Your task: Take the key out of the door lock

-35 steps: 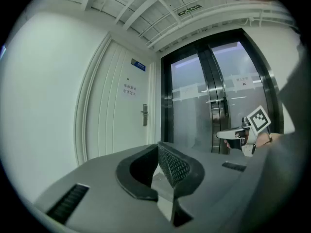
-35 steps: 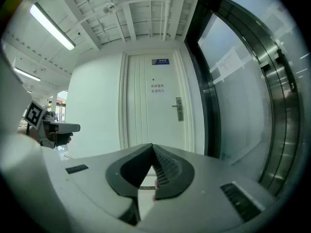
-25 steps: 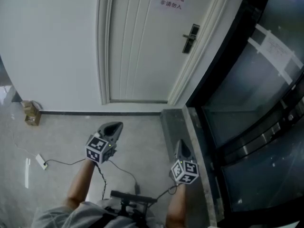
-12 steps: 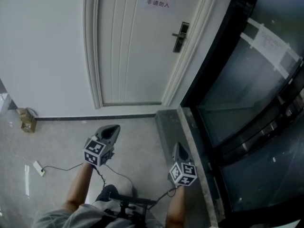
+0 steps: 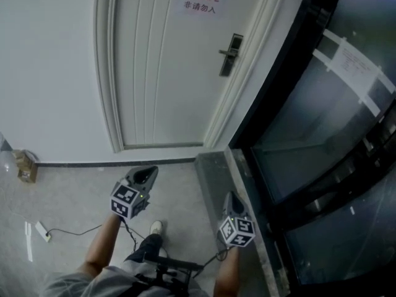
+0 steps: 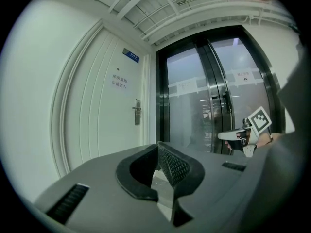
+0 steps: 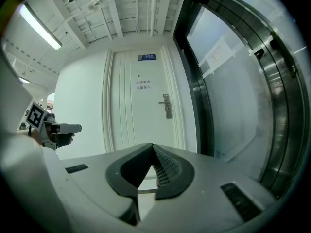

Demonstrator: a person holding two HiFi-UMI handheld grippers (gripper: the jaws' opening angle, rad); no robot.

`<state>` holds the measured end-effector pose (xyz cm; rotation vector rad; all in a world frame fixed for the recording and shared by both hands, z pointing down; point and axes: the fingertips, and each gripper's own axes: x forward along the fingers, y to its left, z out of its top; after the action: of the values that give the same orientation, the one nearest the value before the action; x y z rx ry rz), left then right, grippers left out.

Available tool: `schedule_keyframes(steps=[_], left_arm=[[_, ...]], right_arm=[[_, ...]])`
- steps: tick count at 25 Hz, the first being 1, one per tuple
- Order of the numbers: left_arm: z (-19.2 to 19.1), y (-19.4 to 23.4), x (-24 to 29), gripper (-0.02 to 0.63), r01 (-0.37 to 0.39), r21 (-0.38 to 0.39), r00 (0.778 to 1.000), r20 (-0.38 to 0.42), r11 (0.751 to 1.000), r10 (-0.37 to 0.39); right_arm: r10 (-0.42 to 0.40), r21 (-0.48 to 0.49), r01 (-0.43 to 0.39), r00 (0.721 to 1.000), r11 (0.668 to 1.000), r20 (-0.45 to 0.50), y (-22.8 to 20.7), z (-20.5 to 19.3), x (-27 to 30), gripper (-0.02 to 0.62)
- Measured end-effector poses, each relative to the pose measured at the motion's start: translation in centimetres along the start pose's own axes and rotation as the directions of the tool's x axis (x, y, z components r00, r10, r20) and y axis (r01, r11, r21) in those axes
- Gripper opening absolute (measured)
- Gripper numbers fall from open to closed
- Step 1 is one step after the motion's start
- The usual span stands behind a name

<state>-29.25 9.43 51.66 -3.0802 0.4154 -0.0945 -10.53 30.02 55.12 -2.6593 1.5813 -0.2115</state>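
Observation:
A white door [image 5: 167, 73] stands ahead with a dark lock plate and lever handle [image 5: 230, 54] on its right side and a paper sign [image 5: 203, 0] above. The lock also shows in the left gripper view [image 6: 137, 111] and the right gripper view [image 7: 167, 106]; it is too small to make out a key. My left gripper [image 5: 148, 171] and right gripper [image 5: 232, 195] are held low and level, well short of the door. The left gripper's [image 6: 158, 147] jaws meet at the tip with nothing in them. The right gripper [image 7: 152, 147] is shut and empty too.
A dark-framed glass wall [image 5: 322, 135] runs along the right, with a grey stone strip [image 5: 213, 172] at its foot. A small cardboard box [image 5: 25, 166] sits by the left wall. A white adapter with a cable [image 5: 42, 230] lies on the floor.
Both grippers and the person have moved toward the door. The lock has drifted left and grown slightly in the head view, and a shoe has come into view below.

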Motion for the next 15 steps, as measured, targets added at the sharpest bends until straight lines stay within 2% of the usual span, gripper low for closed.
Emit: schedule_keyframes(steps=[10, 15], left_arm=[[2.6, 10.4, 13.7, 0.007, 0.009, 0.000, 1.000, -0.003, 1.000, -0.009], [4.2, 14.4, 19.9, 0.008, 0.034, 0.018, 0.999, -0.006, 0.999, -0.034]], right_arm=[[-0.019, 0.003, 0.019, 1.000, 1.000, 0.004, -1.7, 4.0, 15.7, 0.012], [-0.025, -0.002, 0.025, 1.000, 1.000, 0.006, -2.5, 6.2, 22.5, 0.011]])
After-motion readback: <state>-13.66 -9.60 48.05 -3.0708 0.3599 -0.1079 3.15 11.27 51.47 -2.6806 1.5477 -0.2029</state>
